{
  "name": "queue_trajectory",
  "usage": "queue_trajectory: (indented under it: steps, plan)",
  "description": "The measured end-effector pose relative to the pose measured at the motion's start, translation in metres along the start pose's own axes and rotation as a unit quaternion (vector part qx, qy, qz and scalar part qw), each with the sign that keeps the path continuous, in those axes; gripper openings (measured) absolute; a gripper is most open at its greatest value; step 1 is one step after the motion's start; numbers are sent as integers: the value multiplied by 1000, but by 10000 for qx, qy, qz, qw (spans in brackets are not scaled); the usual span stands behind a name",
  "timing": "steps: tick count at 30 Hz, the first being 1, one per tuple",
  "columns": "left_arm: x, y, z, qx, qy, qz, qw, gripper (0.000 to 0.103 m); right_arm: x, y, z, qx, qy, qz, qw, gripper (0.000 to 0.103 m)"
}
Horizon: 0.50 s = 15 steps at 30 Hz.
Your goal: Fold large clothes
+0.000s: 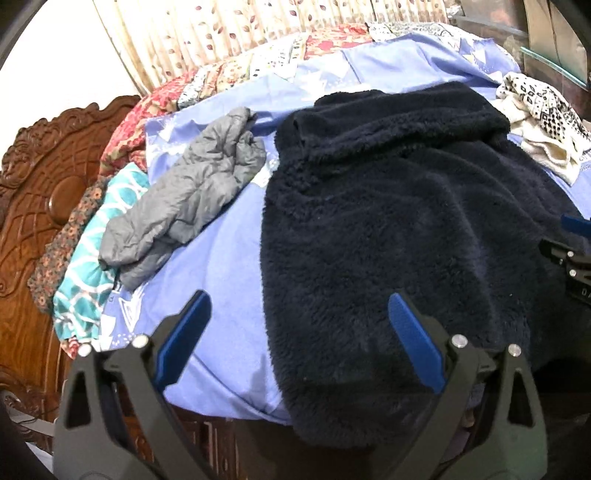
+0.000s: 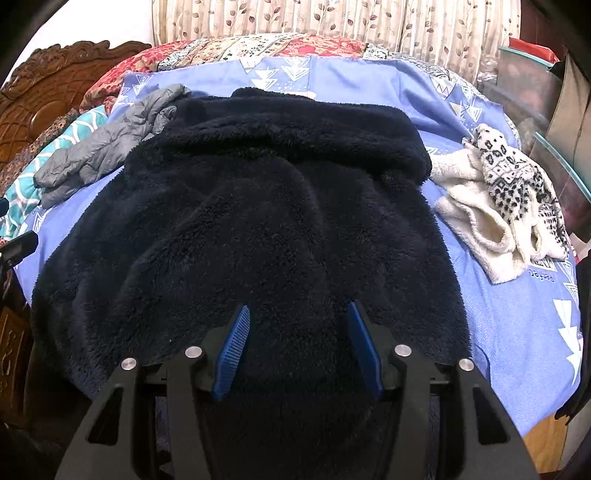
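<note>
A large dark navy fleece garment (image 1: 399,229) lies spread on the blue bed sheet (image 1: 221,295), its near hem hanging over the bed's front edge. It fills the middle of the right wrist view (image 2: 266,221). My left gripper (image 1: 299,314) is open and empty, above the garment's near left edge. My right gripper (image 2: 297,321) is open and empty, over the garment's near hem. Part of the right gripper (image 1: 569,258) shows at the right edge of the left wrist view.
A crumpled grey puffer jacket (image 1: 184,192) lies left of the fleece, also in the right wrist view (image 2: 107,144). A cream patterned knit (image 2: 506,199) lies to the right. A carved wooden headboard (image 1: 40,184) stands left. Curtains (image 2: 332,22) hang behind.
</note>
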<state>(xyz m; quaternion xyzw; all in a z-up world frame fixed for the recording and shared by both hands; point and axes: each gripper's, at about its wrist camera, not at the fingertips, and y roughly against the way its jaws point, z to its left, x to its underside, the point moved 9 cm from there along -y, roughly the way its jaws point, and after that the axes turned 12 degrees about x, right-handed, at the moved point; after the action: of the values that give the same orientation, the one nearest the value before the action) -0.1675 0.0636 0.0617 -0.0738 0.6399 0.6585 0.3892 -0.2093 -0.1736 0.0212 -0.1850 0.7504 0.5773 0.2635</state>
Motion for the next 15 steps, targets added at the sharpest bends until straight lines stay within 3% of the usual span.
queue_trajectory:
  steps: [4,8,12,15]
  plan:
    - [3,-4,0,151,81,116,9998,94,3,-2,-22,-6,-224,103,9997,75]
    - [11,-9,-23,754,158,382,9963,94,18,-6,-65,207,-658,292,9972,75]
    - [19,-16,-77,1361,-398,656,9877,94,36,-5,-96,279,-1055,496,9928,75]
    - [27,-19,-117,1754,-901,910,9761,94,48,3,-114,335,-1183,507,9911,75]
